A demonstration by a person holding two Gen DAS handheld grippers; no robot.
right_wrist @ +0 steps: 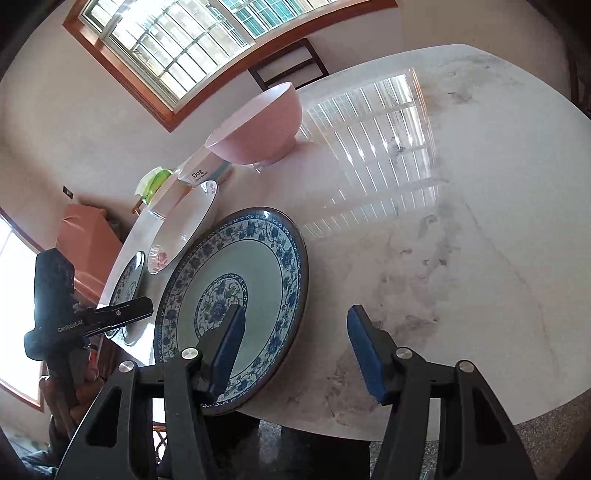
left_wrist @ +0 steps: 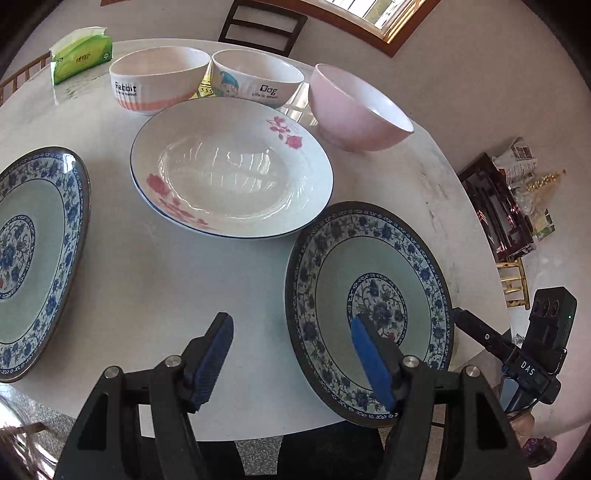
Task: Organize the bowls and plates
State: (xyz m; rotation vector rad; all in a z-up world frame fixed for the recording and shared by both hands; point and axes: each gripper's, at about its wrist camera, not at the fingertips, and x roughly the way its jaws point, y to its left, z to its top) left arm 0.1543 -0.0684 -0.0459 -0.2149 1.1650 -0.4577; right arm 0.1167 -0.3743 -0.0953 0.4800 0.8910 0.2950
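Note:
A blue-patterned plate [left_wrist: 332, 266] lies at the near edge of the round white table [left_wrist: 147, 280]. My left gripper [left_wrist: 291, 319] is open, with the plate's left rim between its fingers and no pad touching it. My right gripper [right_wrist: 297, 310] is open at the same plate's [right_wrist: 251, 258] right rim, one finger over the plate. Further left lies a second blue plate [left_wrist: 33, 258]. A white plate with red flowers [left_wrist: 232, 173] sits mid-table. Behind it stand a Rabbit bowl [left_wrist: 159, 81], a Dog bowl [left_wrist: 258, 79] and a pink bowl [left_wrist: 354, 110].
A green tissue pack [left_wrist: 81, 55] lies at the far left of the table. A dark chair [left_wrist: 262, 26] stands behind it, under a window. Bare marble tabletop [right_wrist: 461, 221] stretches to the right of the plate. A low stand with clutter [left_wrist: 506, 206] is on the floor.

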